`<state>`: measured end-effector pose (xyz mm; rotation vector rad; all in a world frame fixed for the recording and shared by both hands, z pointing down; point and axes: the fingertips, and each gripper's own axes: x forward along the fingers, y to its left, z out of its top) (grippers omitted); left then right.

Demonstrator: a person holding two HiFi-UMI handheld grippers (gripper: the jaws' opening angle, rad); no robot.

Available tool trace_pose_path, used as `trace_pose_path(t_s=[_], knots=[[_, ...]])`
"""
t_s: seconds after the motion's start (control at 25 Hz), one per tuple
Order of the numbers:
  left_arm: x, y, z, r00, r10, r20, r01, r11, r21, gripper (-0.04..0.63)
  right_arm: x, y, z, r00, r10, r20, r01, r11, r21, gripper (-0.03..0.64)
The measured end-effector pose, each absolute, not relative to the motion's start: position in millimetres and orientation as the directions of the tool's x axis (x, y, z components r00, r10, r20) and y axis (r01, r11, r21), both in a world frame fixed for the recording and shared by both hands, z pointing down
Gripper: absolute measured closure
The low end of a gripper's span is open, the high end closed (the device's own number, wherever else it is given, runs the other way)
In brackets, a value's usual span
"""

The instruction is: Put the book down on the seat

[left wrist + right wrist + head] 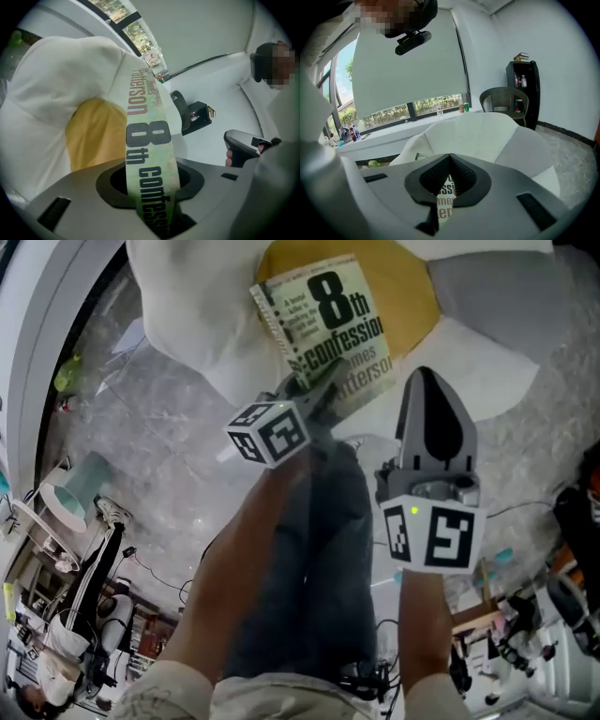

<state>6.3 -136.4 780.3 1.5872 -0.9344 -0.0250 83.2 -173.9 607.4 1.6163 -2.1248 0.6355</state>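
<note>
Forearms (234, 592) of the person fill the lower head view, each ending in a marker cube (268, 432). Left tongs (322, 388) are clamped on the lower edge of the book (328, 324), whose cover faces up with the title legible. The book lies over the yellow cushion (417, 296) of the white seat (187, 324); contact between book and cushion cannot be judged. Right tongs (427, 381), tips together and empty, point at the seat just right of the book. Grey mottled floor (159, 456) surrounds the seat. Left gripper view: left tongs (152, 185) hold the book (145, 136), its spine facing the camera and rising tilted from between the jaws. The yellow cushion (91, 136) sits to its left, ringed by white padding (61, 79). Right gripper view: right tongs (450, 161) narrow to a closed point with nothing between the pads, and a strip of the book's print (444, 201) shows through the gap beneath them. Beyond stands the seat (487, 136), then a drawn blind (408, 61), a dark chair (504, 99) and a black shelf (525, 89) by the wall.
</note>
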Motion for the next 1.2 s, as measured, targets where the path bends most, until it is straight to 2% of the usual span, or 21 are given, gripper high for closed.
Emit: trace_pose_path(t_s=[0.24,0.4,0.56,0.76,1.0,1.2], knots=[[12,-126,840,0.720,-0.539,0.436,-0.456,0.105,0.884,0.425,68,-157,662,-0.302,-0.768,0.565,-0.948,0.305,-0.092,0.614],[13,-126,851,0.735,-0.562,0.380,-0.367,0.142,0.919,0.425,63,-152,669,-0.317,-0.764,0.563,-0.943,0.317,-0.101,0.614],[18,-128,852,0.744,-0.567,0.352,-0.328,0.149,0.933,0.423,64,-150,671,-0.317,-0.760,0.567,-0.944,0.312,-0.109,0.614],[19,-121,862,0.733,-0.570,0.372,-0.319,0.196,0.927,0.415,63,-148,673,-0.321,-0.758,0.569,-0.943,0.313,-0.115,0.614],[11,-112,879,0.687,-0.565,0.457,-0.359,0.282,0.890,0.329,68,-147,674,-0.321,-0.754,0.573,-0.943,0.309,-0.121,0.614],[4,-108,883,0.667,-0.549,0.505,-0.400,0.308,0.863,0.300,72,-152,669,-0.318,-0.760,0.566,-0.944,0.307,-0.119,0.614]])
